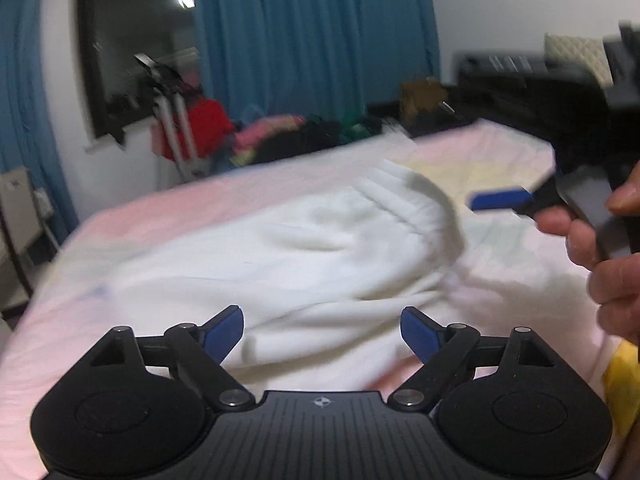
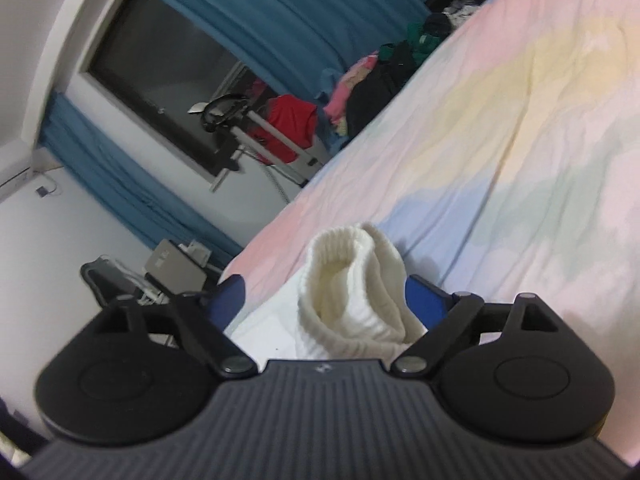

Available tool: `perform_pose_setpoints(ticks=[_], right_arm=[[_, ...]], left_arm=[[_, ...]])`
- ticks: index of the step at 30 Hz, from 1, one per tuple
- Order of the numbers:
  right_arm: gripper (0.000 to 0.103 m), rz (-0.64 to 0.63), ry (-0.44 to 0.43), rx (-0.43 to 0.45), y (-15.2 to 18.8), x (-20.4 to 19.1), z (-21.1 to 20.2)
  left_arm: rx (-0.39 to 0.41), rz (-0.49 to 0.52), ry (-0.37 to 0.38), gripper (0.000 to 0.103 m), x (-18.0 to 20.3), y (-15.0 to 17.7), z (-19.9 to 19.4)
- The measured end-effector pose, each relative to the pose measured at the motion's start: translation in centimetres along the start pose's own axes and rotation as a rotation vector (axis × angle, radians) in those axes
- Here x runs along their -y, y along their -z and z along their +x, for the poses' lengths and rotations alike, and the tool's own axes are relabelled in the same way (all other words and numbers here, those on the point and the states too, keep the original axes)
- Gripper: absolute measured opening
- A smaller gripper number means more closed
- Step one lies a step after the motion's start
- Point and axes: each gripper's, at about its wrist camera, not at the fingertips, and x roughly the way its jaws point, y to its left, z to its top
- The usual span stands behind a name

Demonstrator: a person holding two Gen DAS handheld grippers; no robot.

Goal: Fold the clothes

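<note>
A white garment (image 1: 280,256) with a ribbed cuff lies bunched on the pastel bed sheet (image 1: 500,160). My left gripper (image 1: 322,330) is open just above its near part, holding nothing. In the right wrist view the ribbed cuff (image 2: 352,292) sits between the fingers of my right gripper (image 2: 324,304), whose jaws stand wide apart around it without clamping it. The right gripper also shows in the left wrist view (image 1: 500,198) at the right, held in a hand, beside the cuff.
A pile of coloured clothes (image 1: 288,136) lies past the bed's far edge below blue curtains (image 1: 312,36). A dark window (image 1: 136,40) and a white stand with a red item (image 1: 196,124) are at the back left. A yellow cloth (image 1: 622,380) shows at lower right.
</note>
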Motion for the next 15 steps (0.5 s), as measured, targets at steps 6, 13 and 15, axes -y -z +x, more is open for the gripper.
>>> perform_pose_setpoints(ticks=[6,13,15], right_arm=[[0.089,0.015,0.083,-0.049,1.9,0.4,1.7],[0.089,0.016,0.151,-0.09,4.1,0.8,3.9],[0.087,-0.02,0.173,-0.098,4.5,0.7,4.8]], left_arm=[[0.027,-0.01,-0.061,0.093,-3.8,0.8,-1.1],[0.011,0.02,-0.105,0.093,-2.9,3.7,0.3],[-0.007,-0.009,-0.102,0.094,-3.1,4.2,1.3]])
